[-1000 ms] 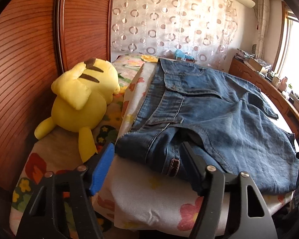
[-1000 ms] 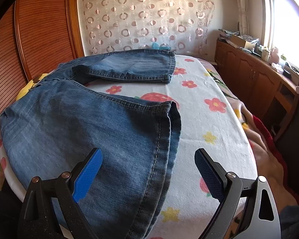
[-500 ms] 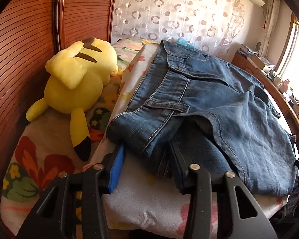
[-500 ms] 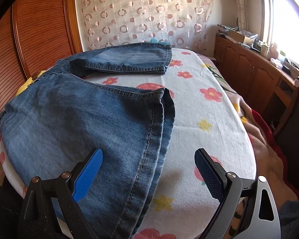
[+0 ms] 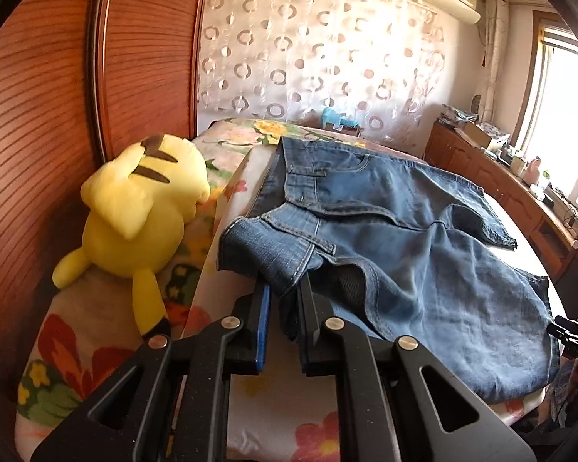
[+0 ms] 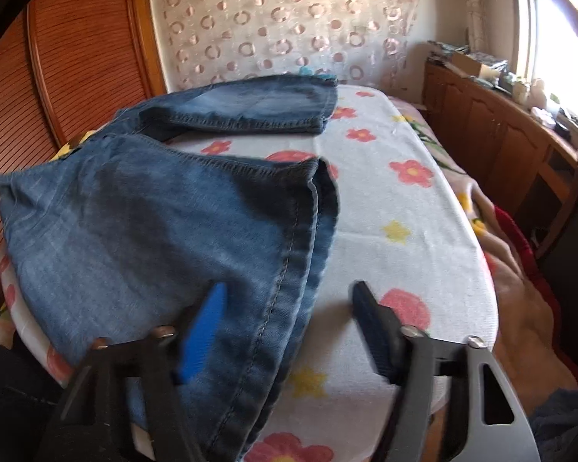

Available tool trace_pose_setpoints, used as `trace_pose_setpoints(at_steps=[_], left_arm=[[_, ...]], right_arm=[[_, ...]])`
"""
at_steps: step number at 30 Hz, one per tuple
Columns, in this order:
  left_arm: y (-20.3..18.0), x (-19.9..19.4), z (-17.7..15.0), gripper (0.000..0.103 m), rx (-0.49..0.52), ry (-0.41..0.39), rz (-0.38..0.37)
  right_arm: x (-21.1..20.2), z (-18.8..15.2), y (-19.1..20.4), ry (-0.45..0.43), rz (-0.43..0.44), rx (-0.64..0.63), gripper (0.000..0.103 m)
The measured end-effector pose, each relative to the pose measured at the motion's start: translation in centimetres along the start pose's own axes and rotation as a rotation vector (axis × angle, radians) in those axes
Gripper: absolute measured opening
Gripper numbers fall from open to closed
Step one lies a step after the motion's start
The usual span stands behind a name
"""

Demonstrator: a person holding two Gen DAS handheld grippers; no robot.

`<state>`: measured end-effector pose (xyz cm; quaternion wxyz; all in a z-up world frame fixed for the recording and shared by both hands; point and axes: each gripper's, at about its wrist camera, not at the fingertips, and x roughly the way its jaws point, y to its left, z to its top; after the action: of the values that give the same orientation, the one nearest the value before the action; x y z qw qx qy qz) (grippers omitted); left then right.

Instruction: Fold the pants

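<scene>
Blue denim pants (image 5: 397, 238) lie spread on a white flowered sheet over a bed. My left gripper (image 5: 283, 296) is shut on the near corner of the waistband, which is lifted and bunched between the fingers. In the right wrist view the near leg (image 6: 165, 231) lies toward me with its hem (image 6: 289, 254) running down the middle; the far leg (image 6: 250, 107) lies across the back. My right gripper (image 6: 289, 304) is open, its fingers on either side of the near leg's hem edge, blurred by motion.
A yellow plush toy (image 5: 142, 208) sits left of the pants against a wooden wardrobe (image 5: 57, 96). A wooden cabinet (image 6: 501, 138) with clutter runs along the right wall under a window. A patterned curtain (image 6: 281, 30) hangs behind the bed.
My left gripper has closed on the waistband corner and lifted it. My right gripper has moved forward over the hem and its fingers have narrowed.
</scene>
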<state>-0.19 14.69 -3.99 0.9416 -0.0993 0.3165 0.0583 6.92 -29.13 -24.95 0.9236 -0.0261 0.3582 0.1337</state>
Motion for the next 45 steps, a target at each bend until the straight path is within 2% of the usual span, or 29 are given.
trace_pose_setpoints(at_steps=[5, 7, 8, 9, 10, 13, 23, 27, 30, 36, 41, 44, 45], left_arm=[[-0.8, -0.1, 1.1, 0.012, 0.018, -0.021, -0.018], [-1.4, -0.3, 1.6, 0.011, 0.03, -0.037, -0.026], [-1.8, -0.4, 2.0, 0.011, 0.036, -0.046, -0.033], [-2.1, -0.4, 2.3, 0.011, 0.042, -0.053, -0.041], [-2.5, -0.4, 2.7, 0.011, 0.05, -0.06, -0.051], [-3.6, -0.3, 3.9, 0.011, 0.067, -0.087, -0.078], [-6.8, -1.1, 7.3, 0.011, 0.129, -0.17, -0.153], [-7.5, -1.2, 7.8, 0.011, 0.148, -0.177, -0.167], [-7.9, -0.9, 8.1, 0.011, 0.155, -0.177, -0.171], [-8.2, -0.4, 7.8, 0.011, 0.172, -0.166, -0.169], [-8.9, 0.0, 8.3, 0.011, 0.181, -0.167, -0.177], [-9.4, 0.2, 8.6, 0.011, 0.183, -0.169, -0.182], [-9.5, 0.3, 8.7, 0.011, 0.183, -0.168, -0.184]], right_arm=[[-0.6, 0.0, 0.2, 0.015, 0.023, -0.02, 0.048], [-0.7, -0.1, 0.3, 0.017, 0.03, -0.038, 0.032], [-0.8, -0.1, 0.4, 0.018, 0.031, -0.046, 0.028], [-0.9, -0.2, 0.5, 0.017, 0.038, -0.057, 0.014], [-0.8, 0.2, 0.7, 0.013, 0.06, -0.064, 0.008], [-2.4, 0.6, 0.4, -0.059, 0.115, -0.065, 0.007], [-6.6, 6.6, 1.6, -0.241, 0.121, -0.173, 0.007], [-5.6, 8.3, 2.0, -0.233, 0.12, -0.176, 0.007], [-3.7, 8.5, 2.4, -0.189, 0.11, -0.175, 0.007], [0.4, 8.1, 2.6, -0.087, 0.143, -0.156, 0.007], [2.2, 8.2, 2.1, -0.035, 0.162, -0.109, 0.007], [1.3, 8.7, 1.5, -0.06, 0.137, -0.094, 0.024], [0.8, 8.7, 1.1, -0.074, 0.131, -0.082, 0.033]])
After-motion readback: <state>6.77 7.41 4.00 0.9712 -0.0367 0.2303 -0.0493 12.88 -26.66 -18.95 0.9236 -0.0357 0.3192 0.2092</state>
